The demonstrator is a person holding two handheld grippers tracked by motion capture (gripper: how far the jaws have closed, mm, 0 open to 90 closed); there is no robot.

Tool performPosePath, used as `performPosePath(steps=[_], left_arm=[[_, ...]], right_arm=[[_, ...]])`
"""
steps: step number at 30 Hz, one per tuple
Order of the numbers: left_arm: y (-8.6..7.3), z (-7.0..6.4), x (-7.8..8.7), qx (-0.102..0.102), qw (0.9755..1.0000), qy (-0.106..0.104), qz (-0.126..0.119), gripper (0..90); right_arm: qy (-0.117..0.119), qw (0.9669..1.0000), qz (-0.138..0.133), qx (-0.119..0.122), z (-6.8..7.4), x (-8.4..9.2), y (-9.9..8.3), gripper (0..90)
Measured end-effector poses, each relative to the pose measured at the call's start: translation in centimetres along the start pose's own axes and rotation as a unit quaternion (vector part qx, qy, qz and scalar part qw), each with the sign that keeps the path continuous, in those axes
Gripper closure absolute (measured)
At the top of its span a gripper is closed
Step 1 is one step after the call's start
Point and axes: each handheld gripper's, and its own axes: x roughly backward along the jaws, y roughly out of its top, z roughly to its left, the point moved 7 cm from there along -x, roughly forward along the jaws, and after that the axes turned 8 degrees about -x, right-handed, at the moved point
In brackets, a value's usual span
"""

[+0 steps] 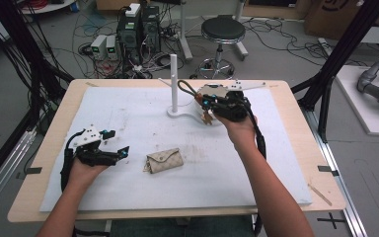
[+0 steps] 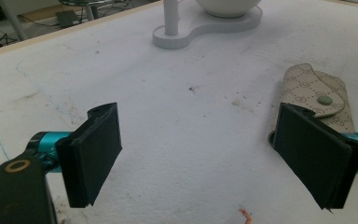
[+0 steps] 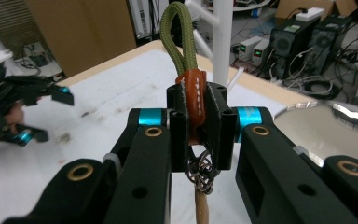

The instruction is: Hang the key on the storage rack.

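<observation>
A beige monogrammed key pouch (image 1: pixel 164 160) lies snapped closed on the white mat. My left gripper (image 1: pixel 117 142) rests just left of it, open and holding nothing. In the left gripper view (image 2: pixel 205 156) the pouch (image 2: pixel 317 95) lies behind the right-hand jaw. My right gripper (image 1: pixel 208 106) is raised at the back beside the white post stand (image 1: pixel 173 81). It (image 3: pixel 196 121) is shut on the brown leather tab (image 3: pixel 193 100) of a keychain. An olive cord loop (image 3: pixel 179 37) sticks up from the tab and metal rings (image 3: pixel 200 170) hang below it.
The stand's flat white base (image 2: pixel 205 28) carries a white bowl (image 2: pixel 226 5) beside the post. The mat (image 1: pixel 128 113) covers most of the wooden table (image 1: pixel 39 163). A stool (image 1: pixel 222 32), computers and cables are on the floor beyond the far edge.
</observation>
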Motion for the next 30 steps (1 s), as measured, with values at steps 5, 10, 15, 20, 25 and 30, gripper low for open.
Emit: performPosePath(steps=[5,10,15,20,25,30], left_arm=[[0.0,0.0,0.0,0.001,1.0,0.0,-0.001,15.1],[0.0,0.0,0.0,0.001,1.0,-0.001,-0.001,15.1],[0.0,0.0,0.1,0.003,1.0,-0.001,-0.001,15.1],[-0.1,0.1,0.0,0.003,1.0,-0.002,0.0,15.1],[-0.1,0.1,0.0,0.003,1.0,-0.002,0.002,15.1],[-0.1,0.1,0.0,0.003,1.0,-0.001,0.002,15.1]], right_arm=[[0.001,0.9999,0.002,0.011,0.4,-1.5,1.7,81.4],[-0.002,0.9998,0.009,0.015,0.5,-2.6,2.4,81.3],[-0.009,0.9998,0.012,0.014,0.1,-3.5,2.6,81.3],[-0.013,0.9998,0.014,0.009,-0.4,-4.2,2.5,81.3],[-0.018,0.9997,0.017,0.002,-1.1,-4.6,2.3,81.2],[-0.038,0.9992,0.013,-0.001,-1.6,-4.8,2.3,54.2]])
